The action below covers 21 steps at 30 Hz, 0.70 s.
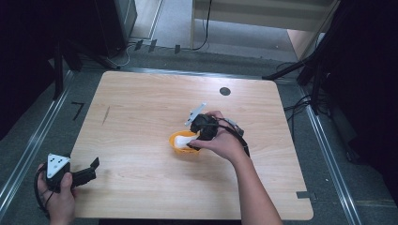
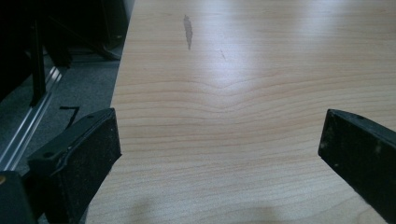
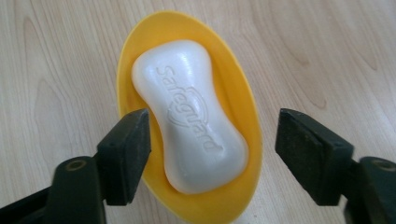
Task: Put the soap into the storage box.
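Observation:
A white bar of soap (image 3: 191,116) lies in a yellow oval soap dish (image 3: 243,107) near the middle of the wooden table (image 1: 141,98). In the high view the dish (image 1: 177,140) and the soap (image 1: 186,142) sit just left of my right gripper (image 1: 193,142), which points down over them. My right gripper (image 3: 212,140) stands open, its jaws apart on either side of the soap and the dish, touching neither. My left gripper (image 1: 94,168) rests at the table's near left corner; in its own view the gripper (image 2: 219,140) is wide open over bare wood.
A small dark round spot (image 1: 225,91) marks the far side of the table. A grey smear (image 2: 188,30) lies on the wood ahead of the left gripper. Dark stands and cables (image 1: 300,70) surround the table on the floor.

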Tool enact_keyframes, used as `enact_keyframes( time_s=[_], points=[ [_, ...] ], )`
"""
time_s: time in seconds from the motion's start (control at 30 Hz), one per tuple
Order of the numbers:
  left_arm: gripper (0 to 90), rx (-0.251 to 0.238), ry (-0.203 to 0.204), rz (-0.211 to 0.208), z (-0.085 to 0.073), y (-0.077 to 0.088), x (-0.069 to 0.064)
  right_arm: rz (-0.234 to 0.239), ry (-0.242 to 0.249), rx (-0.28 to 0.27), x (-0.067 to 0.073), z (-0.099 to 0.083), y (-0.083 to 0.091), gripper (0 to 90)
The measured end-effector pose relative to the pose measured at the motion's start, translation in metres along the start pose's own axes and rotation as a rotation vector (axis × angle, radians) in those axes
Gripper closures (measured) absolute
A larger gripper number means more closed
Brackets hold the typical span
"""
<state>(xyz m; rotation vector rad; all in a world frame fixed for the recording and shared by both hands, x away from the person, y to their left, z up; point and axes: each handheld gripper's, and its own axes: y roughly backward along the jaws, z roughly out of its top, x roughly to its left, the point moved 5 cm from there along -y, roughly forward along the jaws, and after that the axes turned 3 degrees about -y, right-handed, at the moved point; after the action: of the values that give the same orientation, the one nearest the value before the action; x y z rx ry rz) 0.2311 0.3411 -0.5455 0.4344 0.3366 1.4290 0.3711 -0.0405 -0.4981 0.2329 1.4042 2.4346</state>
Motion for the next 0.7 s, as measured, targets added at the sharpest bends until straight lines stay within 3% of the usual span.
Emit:
enact_keyframes(
  time_s=[0.2,0.4,0.53,0.7],
  points=[
    [0.0,0.000,0.000,0.000,0.000,0.000,0.000,-0.028,-0.111,-0.094,-0.010,-0.017,0.013,14.0],
    [0.0,0.000,0.000,0.001,0.000,0.000,0.000,-0.039,-0.206,-0.175,-0.018,-0.034,0.027,9.0],
    [0.0,0.001,-0.001,0.001,0.000,0.000,0.000,-0.053,-0.258,-0.199,-0.021,-0.046,0.032,0.4],
    [0.0,0.000,0.000,0.001,0.000,0.000,0.000,-0.082,-0.283,-0.226,-0.025,-0.060,0.038,0.0]
  ],
)
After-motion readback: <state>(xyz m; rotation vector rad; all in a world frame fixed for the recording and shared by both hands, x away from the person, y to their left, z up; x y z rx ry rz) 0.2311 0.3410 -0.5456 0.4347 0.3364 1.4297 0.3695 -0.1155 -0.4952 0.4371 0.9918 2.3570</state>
